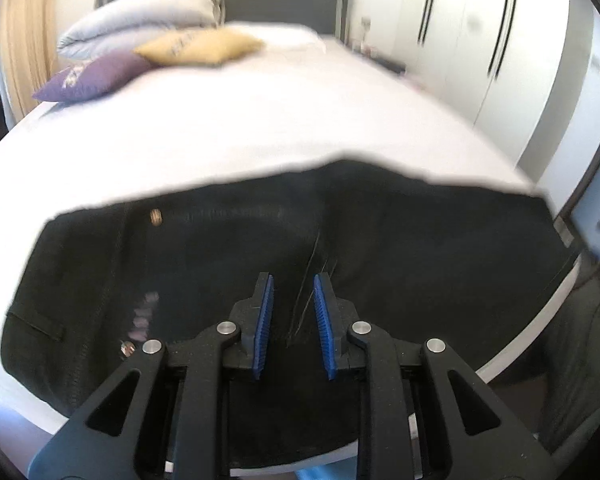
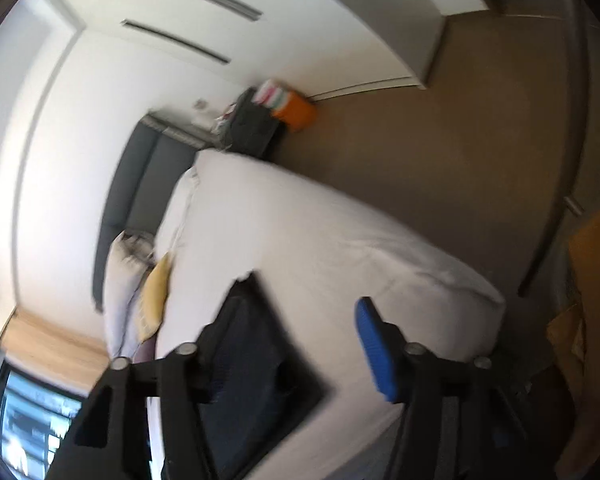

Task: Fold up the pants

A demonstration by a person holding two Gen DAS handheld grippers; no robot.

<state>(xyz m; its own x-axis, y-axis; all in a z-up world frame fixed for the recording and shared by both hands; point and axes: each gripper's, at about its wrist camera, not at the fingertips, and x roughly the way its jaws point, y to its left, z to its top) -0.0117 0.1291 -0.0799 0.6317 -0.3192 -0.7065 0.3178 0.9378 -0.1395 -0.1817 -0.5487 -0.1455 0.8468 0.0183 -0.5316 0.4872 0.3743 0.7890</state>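
Observation:
Black pants (image 1: 236,264) lie spread flat across the near part of the white bed (image 1: 260,132), waistband with a brass button at the left, folded edge toward the far side. My left gripper (image 1: 293,280) hovers just above the middle of the pants, its blue pads a small gap apart with nothing between them. In the right wrist view the picture is rolled sideways and blurred. My right gripper (image 2: 296,308) is wide open and empty, held off the bed's corner, with a dark patch of the pants (image 2: 256,368) below its left finger.
Purple cushion (image 1: 92,76), yellow cushion (image 1: 200,46) and a folded grey duvet (image 1: 140,16) sit at the head of the bed. White wardrobe (image 1: 492,40) stands to the right. Brown floor (image 2: 440,152) and a dark bag with an orange box (image 2: 296,114) lie beside the bed.

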